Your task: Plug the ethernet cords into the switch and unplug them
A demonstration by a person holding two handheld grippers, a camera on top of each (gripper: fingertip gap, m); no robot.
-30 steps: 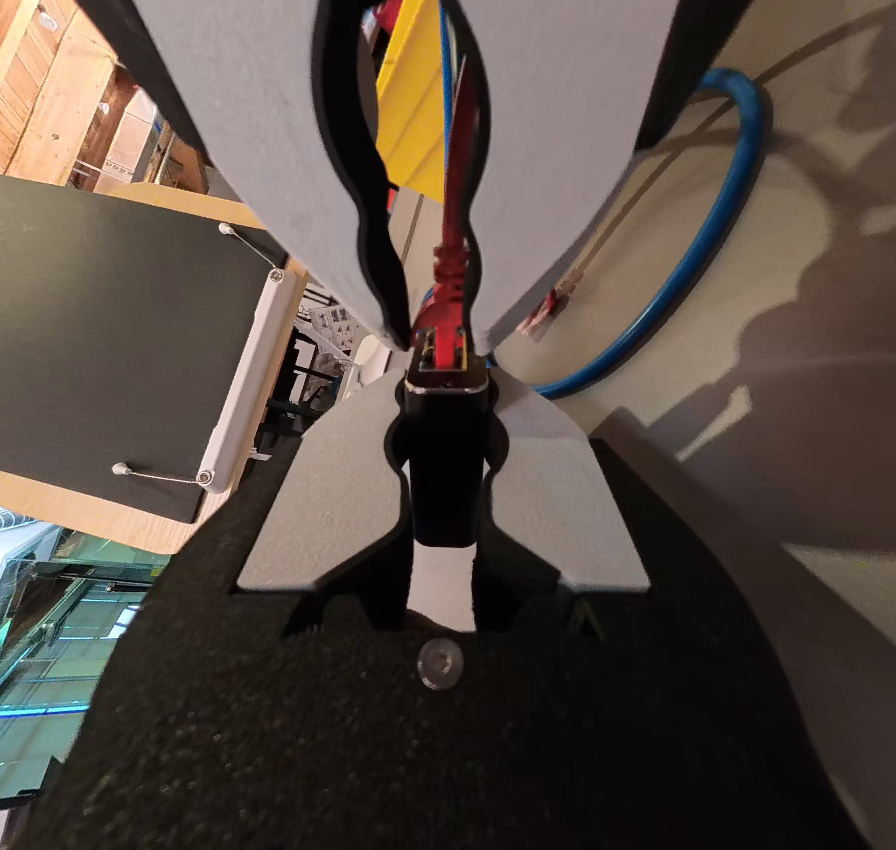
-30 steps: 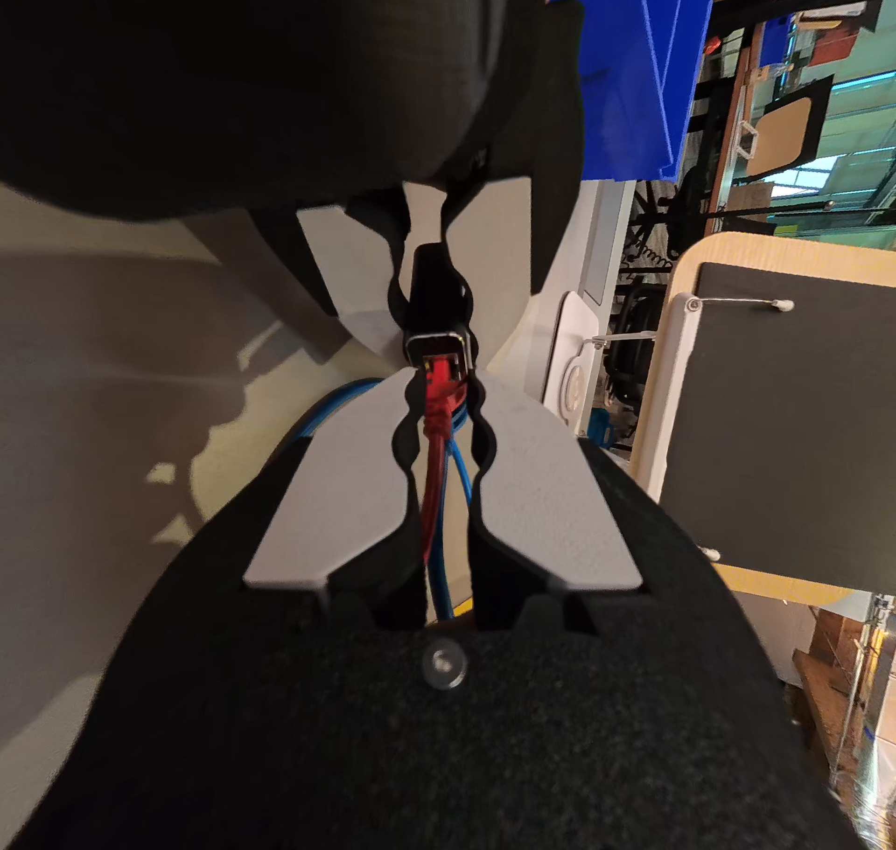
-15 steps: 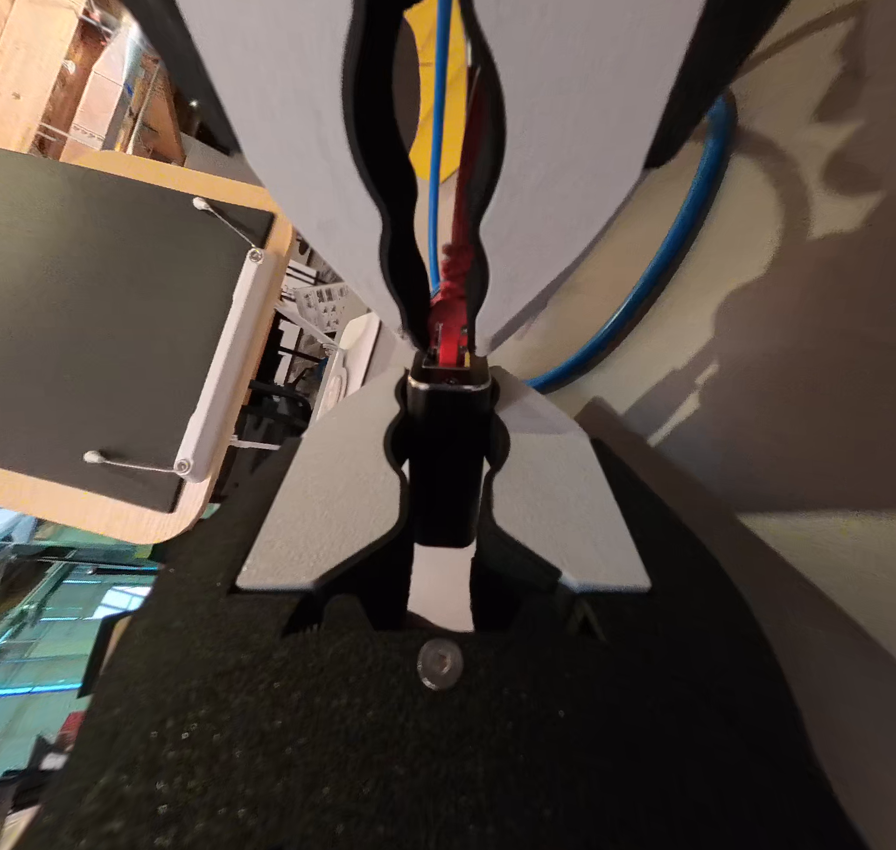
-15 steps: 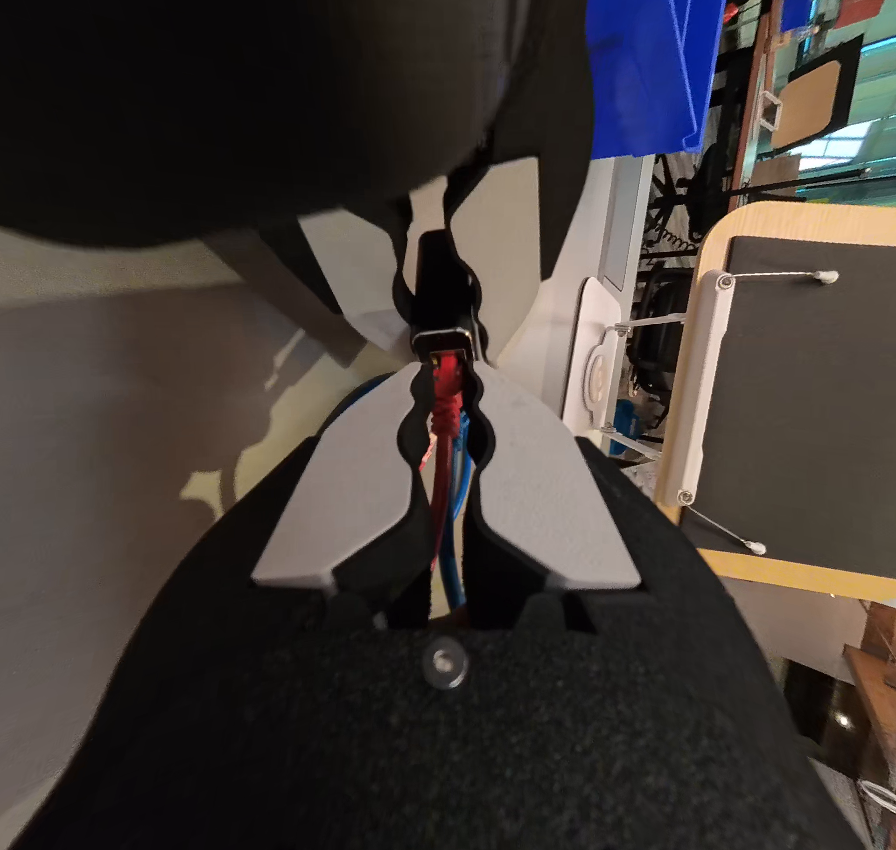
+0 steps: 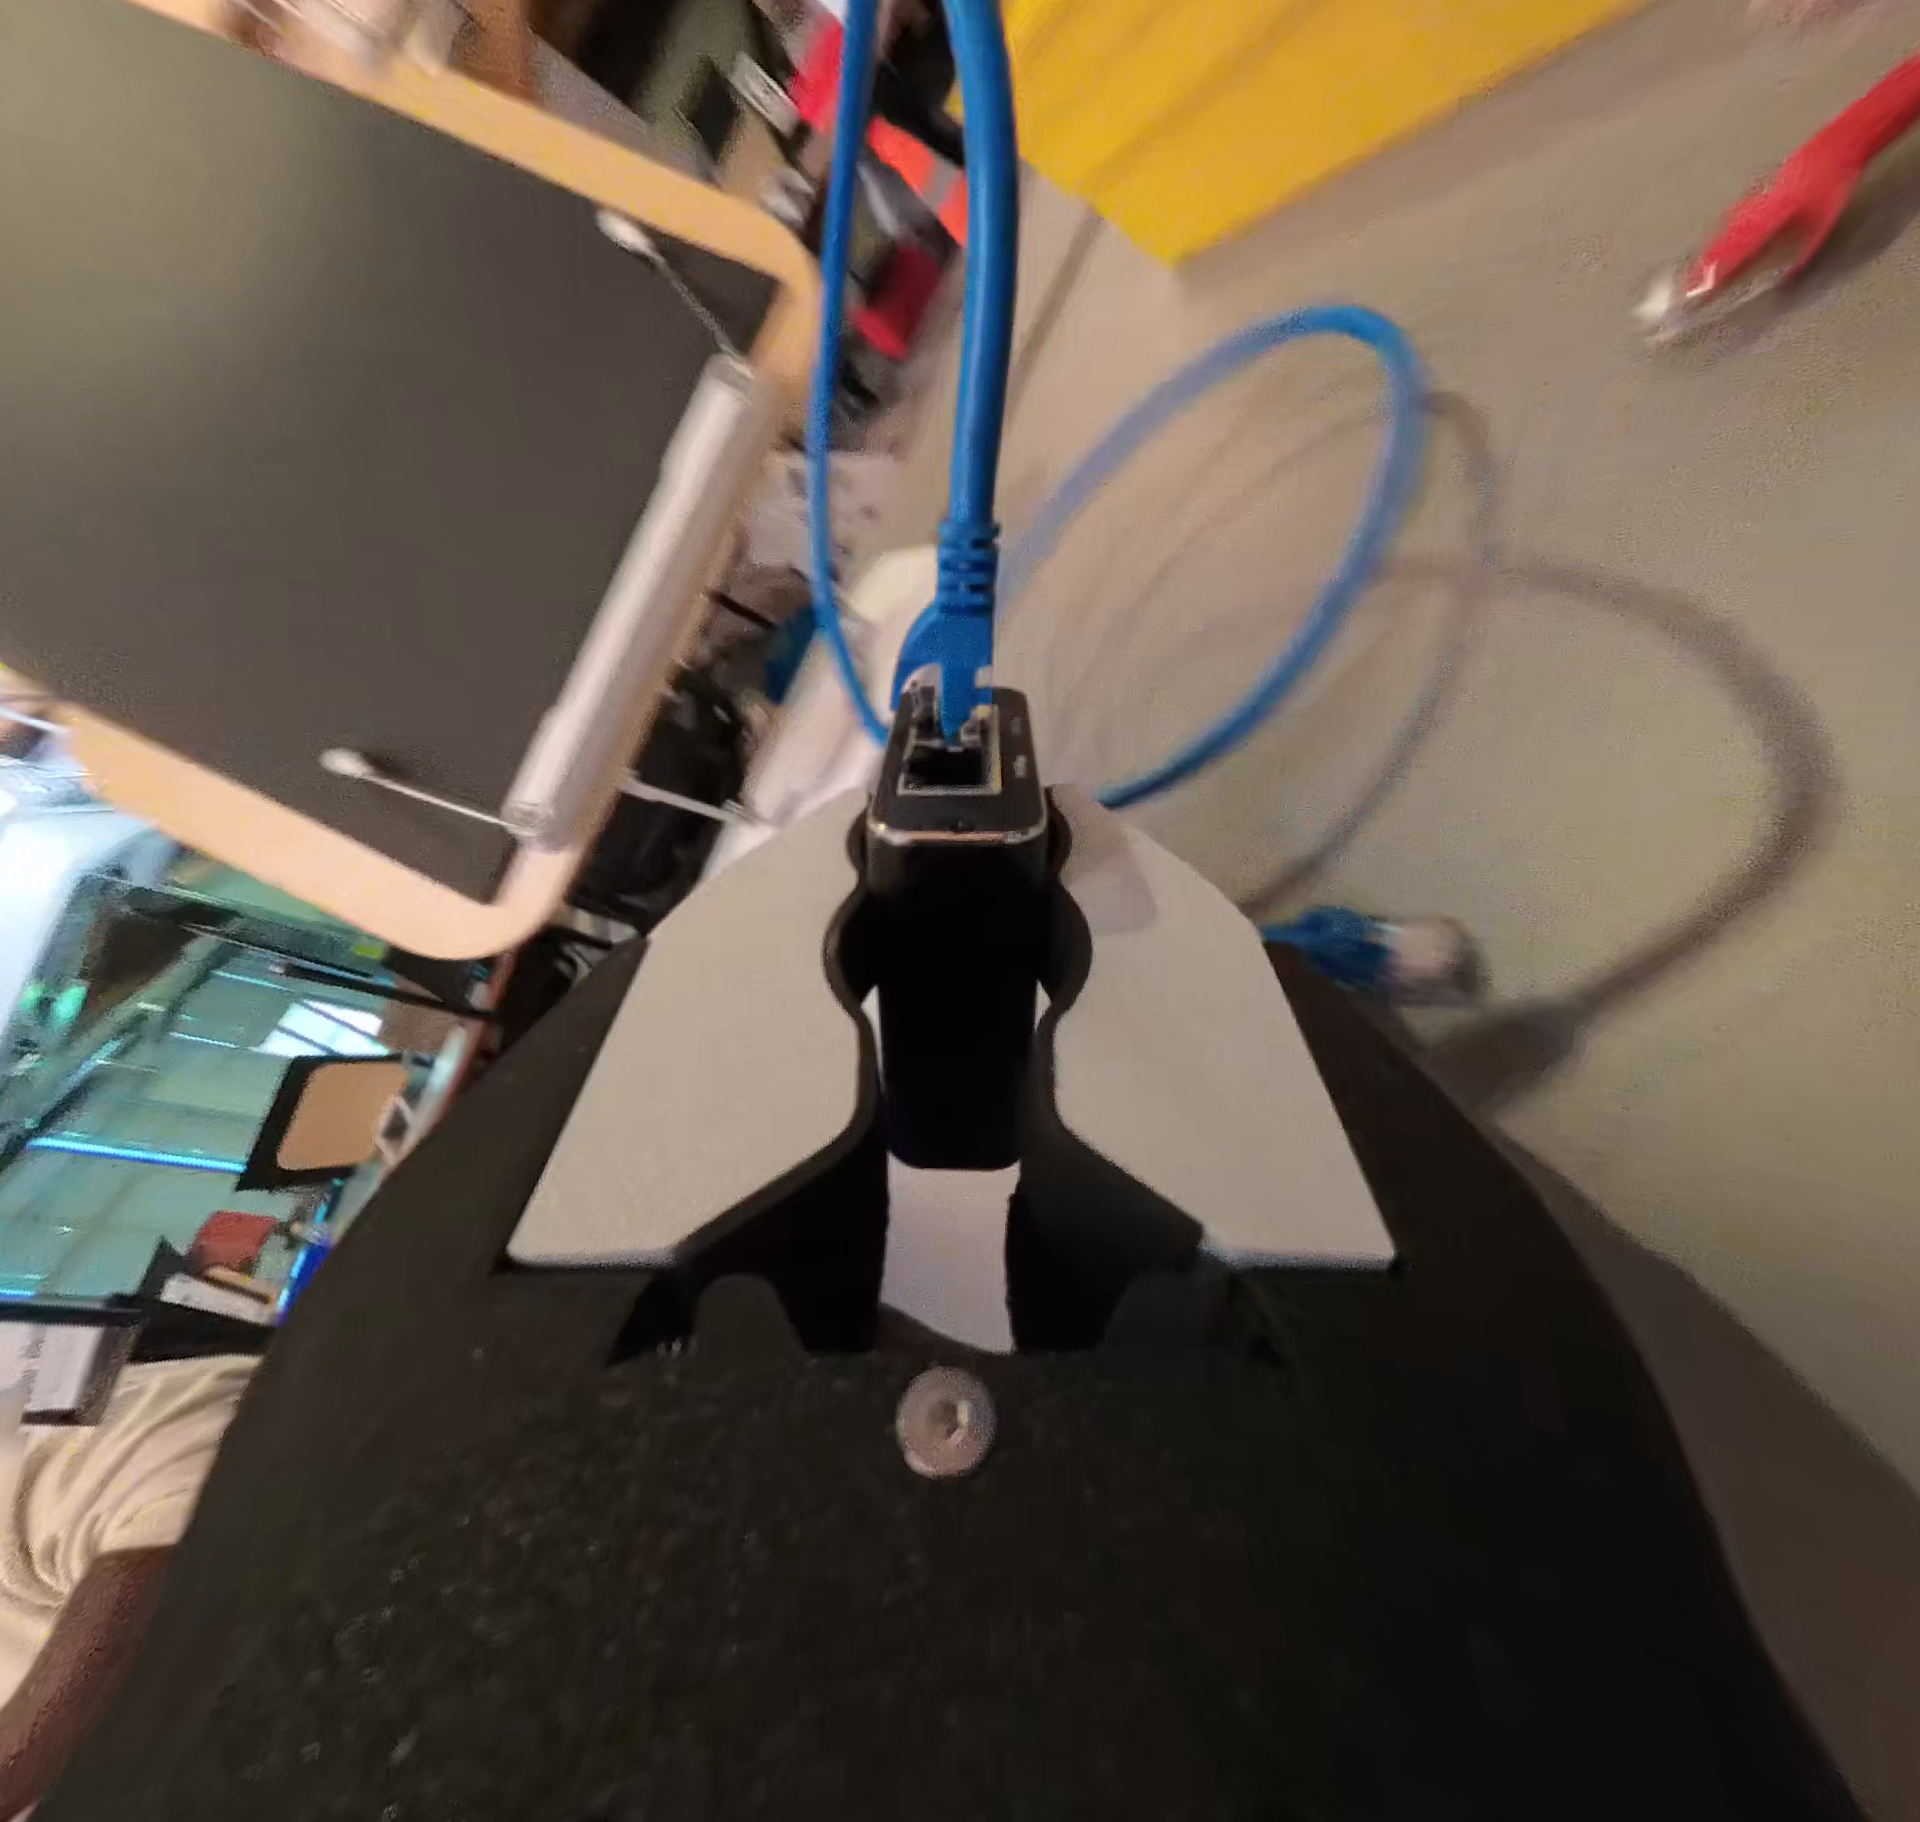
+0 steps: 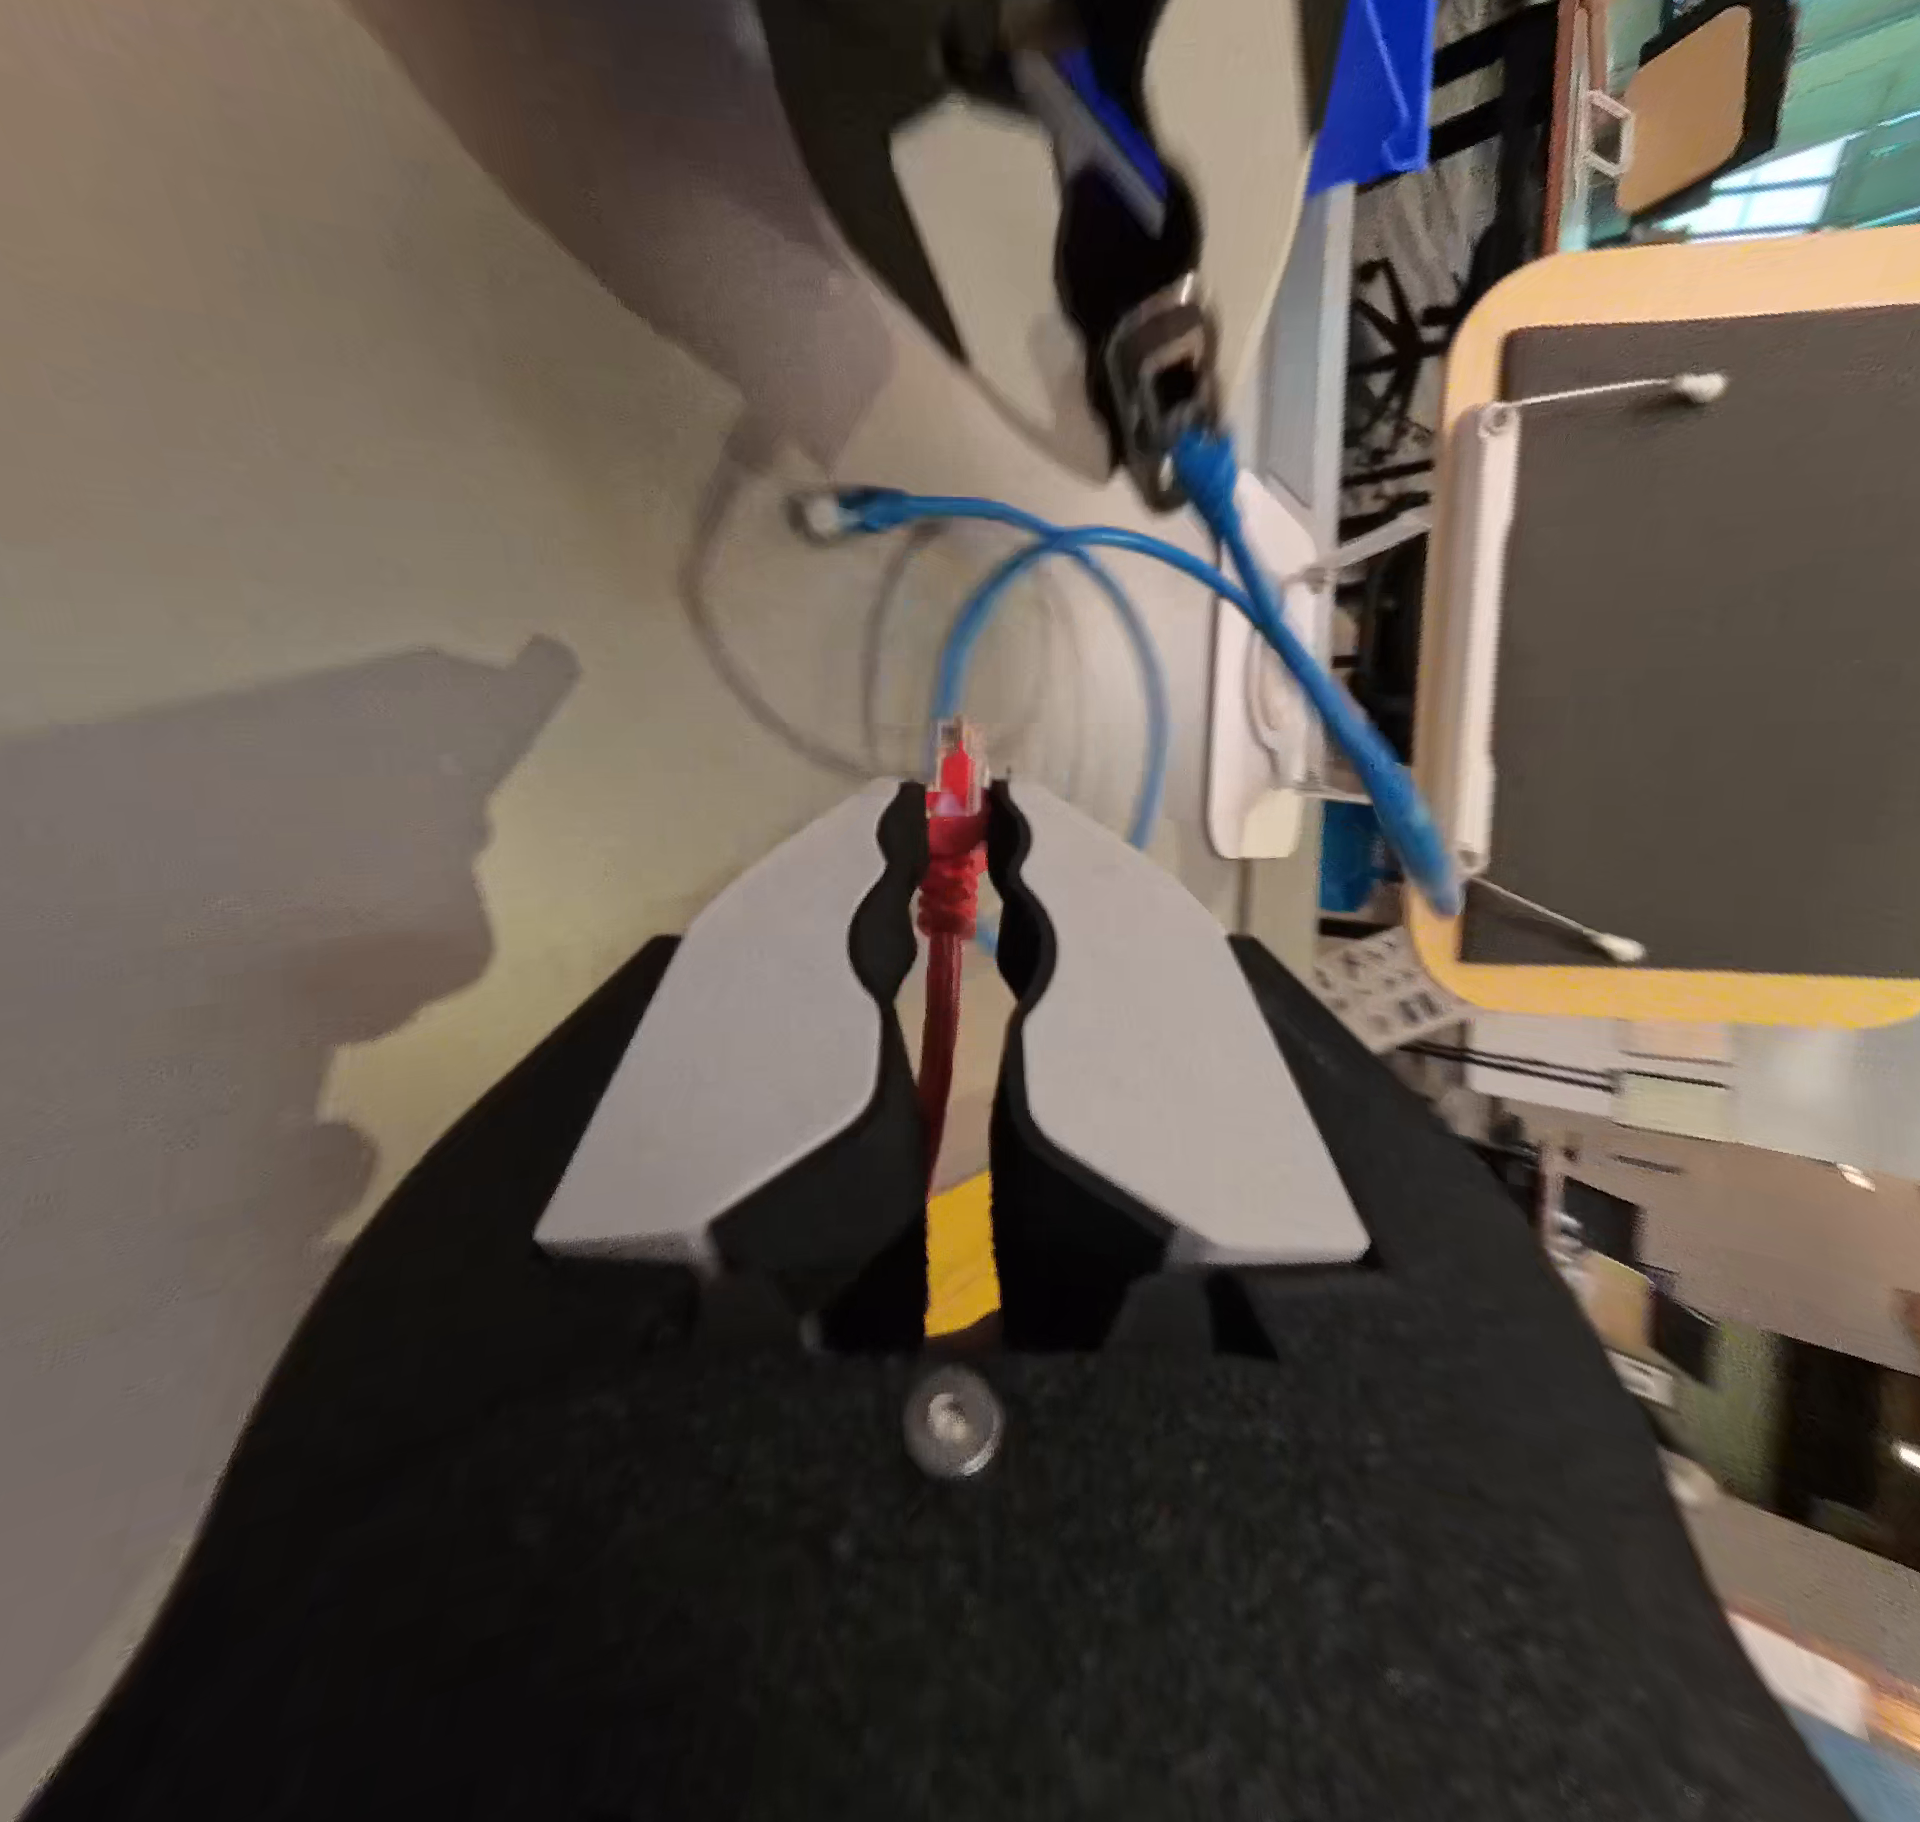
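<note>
A second before, the red cord's plug sat in the switch's near port with the two tongs nose to nose; at this moment the plug was out and the tongs had drawn well apart, so the red cord's unplugging looked done. The left tongs were closed on the switch, a small black box held up off the table, its near port empty and facing the camera. The blue cord was plugged into the port beside it, and by my reading that one remained to be pulled. The right tongs were clamped on the red cord just behind its clear plug, which stuck out past the tips in free air, well away from the switch. Counting: one switch with two ports visible, one red cord, one blue cord whose free end lay on the table near the left tongs. A yellow bin stood at the back of the table, and a blue bin showed in the right wrist view.
</note>
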